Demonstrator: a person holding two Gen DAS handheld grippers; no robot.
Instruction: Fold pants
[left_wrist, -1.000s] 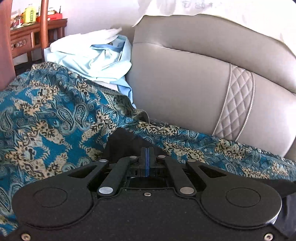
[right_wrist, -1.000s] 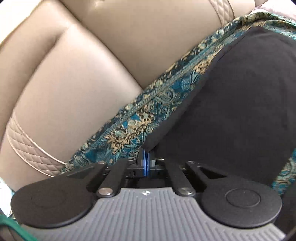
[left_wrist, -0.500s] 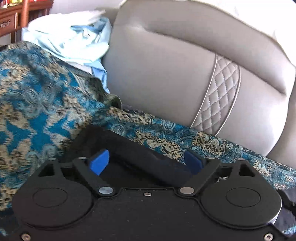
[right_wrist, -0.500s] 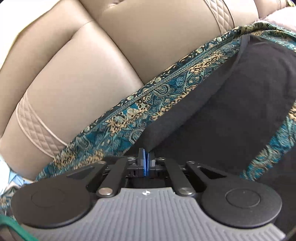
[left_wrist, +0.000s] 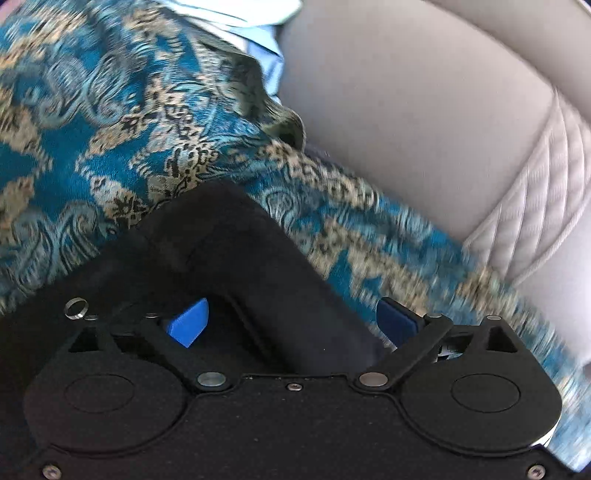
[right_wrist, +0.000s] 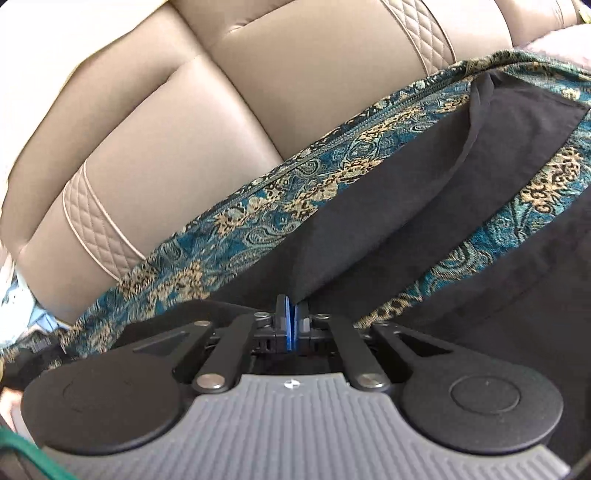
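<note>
Teal paisley cover (left_wrist: 155, 122) drapes beige sofa (right_wrist: 192, 122) (pale-blue cloth (left_wrist: 258, 40) behind).

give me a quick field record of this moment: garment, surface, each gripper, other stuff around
garment: black pants, lying on the cover
surface: teal paisley cover over a beige leather sofa
left gripper: open, blue pads apart over a pants edge
right gripper: shut on a pants corner
other: light blue clothes piled behind the cover

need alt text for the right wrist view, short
The right claw is shut on an edge of black pants, which lie across a teal paisley sofa cover. Behind them rises a beige leather sofa back with quilted strips.
</note>
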